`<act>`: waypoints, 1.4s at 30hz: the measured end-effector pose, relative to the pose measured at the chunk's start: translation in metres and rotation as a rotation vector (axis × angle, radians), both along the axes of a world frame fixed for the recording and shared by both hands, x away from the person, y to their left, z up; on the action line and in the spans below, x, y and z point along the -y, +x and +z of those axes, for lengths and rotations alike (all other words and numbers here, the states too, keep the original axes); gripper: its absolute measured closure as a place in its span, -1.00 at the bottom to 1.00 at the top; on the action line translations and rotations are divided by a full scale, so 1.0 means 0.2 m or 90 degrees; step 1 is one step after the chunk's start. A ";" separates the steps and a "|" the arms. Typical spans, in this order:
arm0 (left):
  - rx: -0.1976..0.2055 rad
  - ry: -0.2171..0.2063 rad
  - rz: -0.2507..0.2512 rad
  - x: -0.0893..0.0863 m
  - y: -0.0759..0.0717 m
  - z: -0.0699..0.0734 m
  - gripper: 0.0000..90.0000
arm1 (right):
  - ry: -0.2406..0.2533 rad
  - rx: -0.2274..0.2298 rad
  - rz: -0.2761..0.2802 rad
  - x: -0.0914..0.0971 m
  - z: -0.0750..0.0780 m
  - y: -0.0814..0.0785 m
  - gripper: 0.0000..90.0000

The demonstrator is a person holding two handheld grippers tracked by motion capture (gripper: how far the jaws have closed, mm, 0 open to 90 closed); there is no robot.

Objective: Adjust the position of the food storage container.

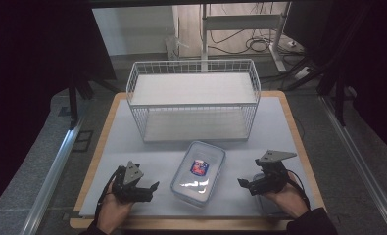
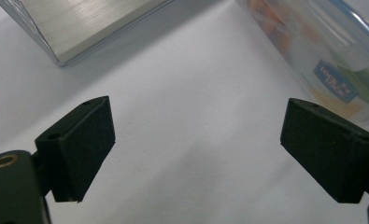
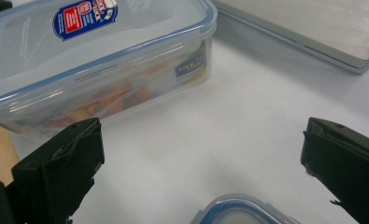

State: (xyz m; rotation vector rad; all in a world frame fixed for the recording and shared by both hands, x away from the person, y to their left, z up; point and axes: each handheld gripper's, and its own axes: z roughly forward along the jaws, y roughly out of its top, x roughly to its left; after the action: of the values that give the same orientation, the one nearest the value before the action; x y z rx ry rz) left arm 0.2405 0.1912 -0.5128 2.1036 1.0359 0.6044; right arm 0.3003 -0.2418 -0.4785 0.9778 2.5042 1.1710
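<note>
High view: a clear rectangular plastic container with a blue-rimmed snap lid and a red-and-blue label [image 1: 199,172] is seen lying on the pale grey table mat [image 1: 289,132], near the front edge and between the two grippers, touched by neither. The left gripper [image 1: 152,188] is held low over the mat just left of the container, its jaws spread apart with nothing between them. The right gripper [image 1: 243,184] is held to the right of the container, its jaws likewise spread wide and empty. Behind the container, a white wire basket with a flat white shelf [image 1: 193,98] stands toward the far side of the mat. In the left gripper view, bare mat is seen between the two black pads [image 2: 79,144], and the container wall is seen at the upper right, beyond the right-hand pad. In the right gripper view, orange and pale contents are visible through the container wall, and a second blue-rimmed clear lid or container [image 3: 240,212] is partly seen at the bottom edge, between the open jaws but untouched by them.
</note>
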 end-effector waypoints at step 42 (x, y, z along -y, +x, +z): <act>-0.004 -0.023 -0.003 0.05 -0.01 0.01 -0.86 | -0.053 -0.036 0.056 0.07 0.00 -0.43 0.99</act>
State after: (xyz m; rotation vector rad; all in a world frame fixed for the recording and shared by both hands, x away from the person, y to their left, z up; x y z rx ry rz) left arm 0.2381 0.1810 -0.5108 2.0773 1.0384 0.5733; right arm 0.2147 -0.2561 -0.4778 0.8996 2.6420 1.0680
